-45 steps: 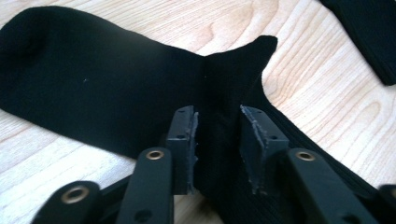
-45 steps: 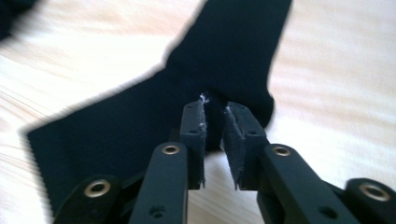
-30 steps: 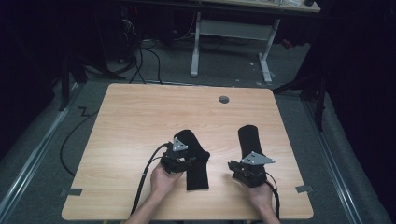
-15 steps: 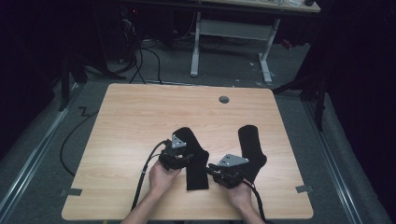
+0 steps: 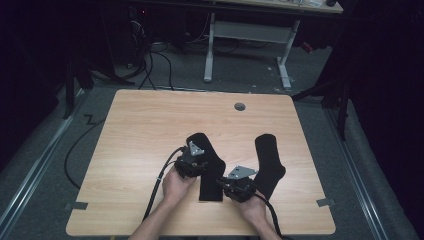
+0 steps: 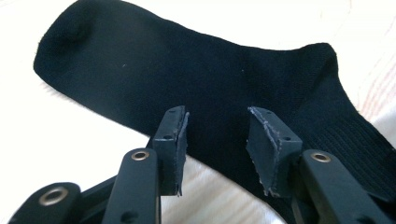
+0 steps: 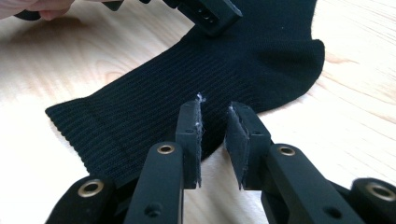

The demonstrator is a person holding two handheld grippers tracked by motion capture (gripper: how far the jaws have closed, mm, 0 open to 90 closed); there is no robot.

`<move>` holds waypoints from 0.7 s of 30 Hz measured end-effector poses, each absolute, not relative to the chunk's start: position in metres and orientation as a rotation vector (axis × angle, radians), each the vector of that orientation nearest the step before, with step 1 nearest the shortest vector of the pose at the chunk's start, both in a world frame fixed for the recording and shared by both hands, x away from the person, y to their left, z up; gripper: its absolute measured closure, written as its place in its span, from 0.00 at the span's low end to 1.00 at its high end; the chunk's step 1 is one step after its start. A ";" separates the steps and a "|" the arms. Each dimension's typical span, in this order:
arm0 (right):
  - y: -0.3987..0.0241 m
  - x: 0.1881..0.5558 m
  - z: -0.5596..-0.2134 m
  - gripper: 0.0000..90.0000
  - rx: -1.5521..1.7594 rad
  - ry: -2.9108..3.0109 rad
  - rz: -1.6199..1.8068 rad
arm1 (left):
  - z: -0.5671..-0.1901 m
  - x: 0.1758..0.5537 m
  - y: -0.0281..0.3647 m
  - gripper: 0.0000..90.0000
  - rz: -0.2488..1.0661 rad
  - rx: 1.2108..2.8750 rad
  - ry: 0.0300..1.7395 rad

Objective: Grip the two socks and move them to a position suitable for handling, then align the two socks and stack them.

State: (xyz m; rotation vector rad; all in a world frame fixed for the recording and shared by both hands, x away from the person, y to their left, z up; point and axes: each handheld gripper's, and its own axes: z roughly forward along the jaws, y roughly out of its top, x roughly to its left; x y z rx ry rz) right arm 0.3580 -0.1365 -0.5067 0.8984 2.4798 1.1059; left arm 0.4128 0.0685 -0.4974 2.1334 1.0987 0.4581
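Note:
Two black socks lie flat on the wooden table (image 5: 150, 125). The left sock (image 5: 207, 150) has its toe far and its cuff near; the right sock (image 5: 269, 160) lies apart from it. My left gripper (image 5: 201, 167) is over the left sock's foot (image 6: 163, 60), jaws open, the fabric lying under the gap (image 6: 217, 116). My right gripper (image 5: 223, 185) is at the edge of that same sock's ribbed leg (image 7: 140, 112). Its jaws (image 7: 215, 109) have just been opening and stand a little apart, with the sock's edge in the gap, unpressed. The left gripper (image 7: 205, 11) is seen beyond.
A round cable hole (image 5: 240, 106) sits near the table's far edge. Tape marks lie at the near corners (image 5: 76, 205) (image 5: 325, 202). Cables trail from both grippers toward the front edge. A desk frame (image 5: 250, 35) and floor cables lie behind the table.
My right gripper has moved left, away from the right sock to the left sock's leg. The left gripper has stayed where it was, and both socks lie as before.

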 end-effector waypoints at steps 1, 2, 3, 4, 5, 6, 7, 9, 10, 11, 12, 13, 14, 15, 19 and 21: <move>-0.138 0.359 -0.506 0.83 0.900 2.479 1.091 | -0.497 0.414 0.067 0.64 0.461 2.132 1.099; -0.138 0.361 -0.506 0.83 0.903 2.471 1.093 | -0.497 0.415 0.066 0.64 0.466 2.140 1.096; -0.139 0.362 -0.506 0.83 0.906 2.467 1.081 | -0.497 0.416 0.065 0.64 0.468 2.137 1.099; -0.140 0.363 -0.506 0.83 0.915 2.460 1.077 | -0.497 0.418 0.064 0.64 0.468 2.135 1.100; -0.140 0.365 -0.506 0.83 0.922 2.457 1.079 | -0.497 0.419 0.064 0.64 0.470 2.133 1.102; -0.141 0.366 -0.506 0.83 0.934 2.450 1.082 | -0.498 0.420 0.063 0.64 0.469 2.125 1.110; -0.142 0.367 -0.506 0.83 0.947 2.447 1.081 | -0.497 0.421 0.063 0.64 0.471 2.124 1.116; -0.143 0.368 -0.506 0.83 0.962 2.442 1.083 | -0.498 0.423 0.062 0.64 0.477 2.121 1.122; -0.143 0.368 -0.506 0.83 0.960 2.440 1.082 | -0.498 0.424 0.061 0.64 0.480 2.117 1.124; -0.142 0.368 -0.506 0.83 0.957 2.438 1.080 | -0.498 0.425 0.061 0.64 0.484 2.113 1.125; -0.142 0.368 -0.507 0.83 0.957 2.435 1.080 | -0.499 0.426 0.061 0.64 0.485 2.107 1.127; -0.142 0.368 -0.507 0.82 0.959 2.433 1.080 | -0.499 0.426 0.061 0.64 0.486 2.101 1.130; -0.143 0.368 -0.507 0.82 0.961 2.429 1.080 | -0.499 0.426 0.061 0.63 0.488 2.097 1.132; -0.143 0.369 -0.507 0.81 0.967 2.423 1.084 | -0.499 0.426 0.061 0.63 0.489 2.096 1.133; -0.144 0.370 -0.507 0.77 0.980 2.421 1.078 | -0.499 0.426 0.061 0.58 0.461 2.085 1.143; -0.145 0.370 -0.506 0.74 0.994 2.413 1.081 | -0.498 0.426 0.061 0.53 0.459 2.087 1.141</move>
